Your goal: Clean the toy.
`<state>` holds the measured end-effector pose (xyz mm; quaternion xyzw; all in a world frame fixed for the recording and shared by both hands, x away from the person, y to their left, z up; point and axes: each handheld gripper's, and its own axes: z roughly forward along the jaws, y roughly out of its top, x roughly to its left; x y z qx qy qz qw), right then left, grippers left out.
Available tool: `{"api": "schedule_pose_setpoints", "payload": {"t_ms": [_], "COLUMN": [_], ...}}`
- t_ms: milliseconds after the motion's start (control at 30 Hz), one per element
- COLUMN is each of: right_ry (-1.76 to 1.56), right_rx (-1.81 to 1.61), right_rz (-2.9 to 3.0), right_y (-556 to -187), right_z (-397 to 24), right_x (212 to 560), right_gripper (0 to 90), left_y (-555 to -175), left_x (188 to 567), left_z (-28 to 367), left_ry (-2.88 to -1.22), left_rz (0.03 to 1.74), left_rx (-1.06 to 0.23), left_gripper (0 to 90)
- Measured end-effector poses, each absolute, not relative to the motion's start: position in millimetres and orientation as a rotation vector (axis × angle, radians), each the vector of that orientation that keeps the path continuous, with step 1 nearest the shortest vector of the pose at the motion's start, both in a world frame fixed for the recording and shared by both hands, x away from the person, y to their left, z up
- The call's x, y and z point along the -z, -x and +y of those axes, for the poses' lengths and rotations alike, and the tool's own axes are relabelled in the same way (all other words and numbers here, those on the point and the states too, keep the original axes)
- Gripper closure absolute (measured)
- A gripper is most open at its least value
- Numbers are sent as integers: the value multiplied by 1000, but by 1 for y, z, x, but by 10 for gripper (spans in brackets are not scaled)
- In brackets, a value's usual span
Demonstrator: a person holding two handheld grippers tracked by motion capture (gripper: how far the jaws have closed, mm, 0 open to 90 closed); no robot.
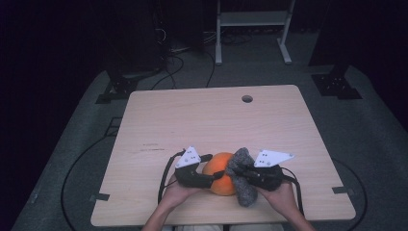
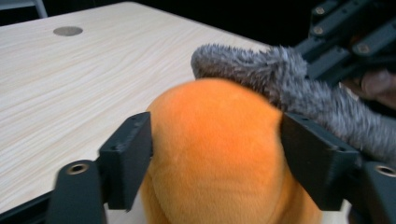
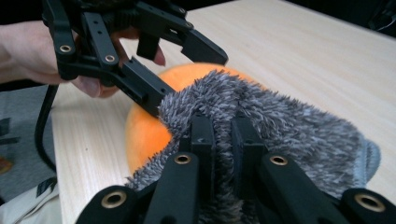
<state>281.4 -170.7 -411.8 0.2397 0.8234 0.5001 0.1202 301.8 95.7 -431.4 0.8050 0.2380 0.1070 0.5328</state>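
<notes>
**Both grippers on the plush pair at the near table edge**

Table (image 1: 202,120): pale wood top, round hole (image 1: 247,98) near the far edge; dark floor around it, a white frame (image 1: 252,29) standing beyond; all the work sits at the near edge, middle.

Orange plush ball (image 1: 220,175): rests on the table between the two grippers; round, soft; in the left gripper view it lies between that gripper's two black jaws.

Grey fuzzy cloth (image 1: 243,180): shaggy pile, draped over the ball's right side and touching it; one end stands up past the ball's top, the other hangs toward the near edge; in the right gripper view it crosses in front of the ball.

Left gripper (image 1: 204,171): held in the person's left hand (image 1: 175,192); jaws spread to either side of the ball, flanking its widest part; whether the pads actually press the plush I cannot tell from the left gripper view; grey plate on top, cable looping off toward the near edge.

Right gripper (image 1: 243,172): held in the right hand (image 1: 279,195); jaws pressed close together, pinching a fold of the grey cloth; pile bulges out on both sides of them.
</notes>
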Motion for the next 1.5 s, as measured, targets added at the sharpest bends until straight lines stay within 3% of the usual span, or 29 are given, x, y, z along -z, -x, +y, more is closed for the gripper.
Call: {"api": "schedule_pose_setpoints", "payload": {"t_ms": [100,333,467,567,600,633,667,767,833,867,900,1000,1033,1100,1167,1300,1433,1500], "right_ry": [-779,-812,-827,-804,-793,-763,-767,-766,-731,-735,-740,-762,-762,-740,-752,-937,-880,-836], "right_rx": [-1394,-1442,-1466,-1495,-1489,-1443,-1444,-1461,-1538,-1558,-1561,-1546,-1546,-1528,-1491,-1453,-1526,-1502], "right_rz": [2437,2410,2422,2444,2449,2444,2440,2423,2317,2299,2301,2346,2346,2367,2376,2396,2377,2386], "right_y": [-289,-293,-290,-283,-280,-275,-274,-273,-268,-270,-274,-281,-281,-280,-283,-296,-294,-293], "right_z": [-180,-182,-179,-174,-173,-170,-171,-175,-183,-185,-186,-182,-182,-176,-179,-204,-205,-198], "right_x": [419,413,423,428,429,428,427,419,405,401,400,412,412,416,418,433,420,417], "right_gripper": [811,811,811,811,811,811,811,810,811,811,811,810,810,810,810,810,806,806], "left_y": [-299,-295,-308,-309,-308,-305,-304,-298,-287,-286,-286,-293,-293,-296,-294,-292,-288,-290], "left_x": [431,431,426,431,434,434,431,426,420,420,422,428,428,429,431,432,431,429], "left_z": [99,95,98,93,92,93,93,90,82,80,78,79,79,85,89,89,85,86], "left_ry": [-1970,-1993,-1967,-2034,-2052,-2047,-2050,-2021,-1996,-2000,-2012,-1994,-1994,-1978,-1986,-1988,-2000,-2004], "left_rz": [525,468,623,616,606,559,531,450,300,264,260,362,362,440,414,393,320,365], "left_rx": [-299,-338,-164,-102,-86,-121,-161,-260,-452,-479,-463,-382,-382,-330,-358,-350,-392,-384], "left_gripper": [331,337,113,61,74,198,260,360,368,364,340,152,134,170,280,315,315,239]}}
